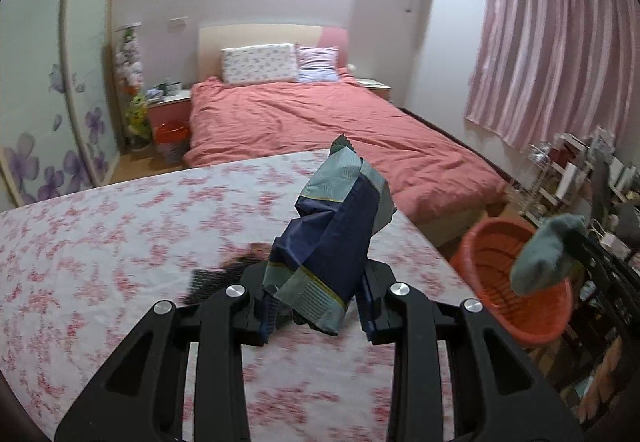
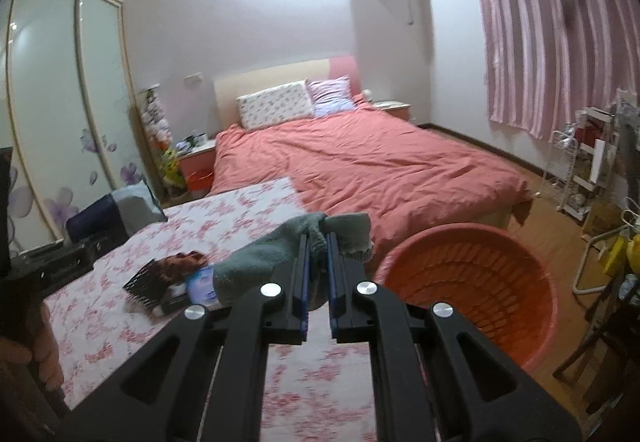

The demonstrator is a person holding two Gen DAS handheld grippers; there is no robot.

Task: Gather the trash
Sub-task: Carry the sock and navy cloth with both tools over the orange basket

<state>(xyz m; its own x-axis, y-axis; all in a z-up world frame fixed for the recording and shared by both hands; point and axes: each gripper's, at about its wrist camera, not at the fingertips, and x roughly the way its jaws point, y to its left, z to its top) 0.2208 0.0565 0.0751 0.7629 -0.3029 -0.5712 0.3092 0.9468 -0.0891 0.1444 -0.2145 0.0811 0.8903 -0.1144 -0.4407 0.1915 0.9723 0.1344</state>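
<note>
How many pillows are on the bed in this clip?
2: a floral pillow at the headboard, and a striped pillow right beside it, nearer the curtain side. Nothing suggests more, though bedding could hide one.

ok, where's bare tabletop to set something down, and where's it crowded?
Free: the floral table left of the left gripper and its blue wrapper, out to the far edge by the bed. Crowded: the comb and packet pile beside the right gripper holding the grey sock.

The left gripper (image 1: 320, 294) clamps a crumpled blue wrapper (image 1: 340, 238) above the floral table (image 1: 120, 242). To the right, a grey sock (image 1: 544, 254) hangs over the orange basket (image 1: 496, 306).
</note>
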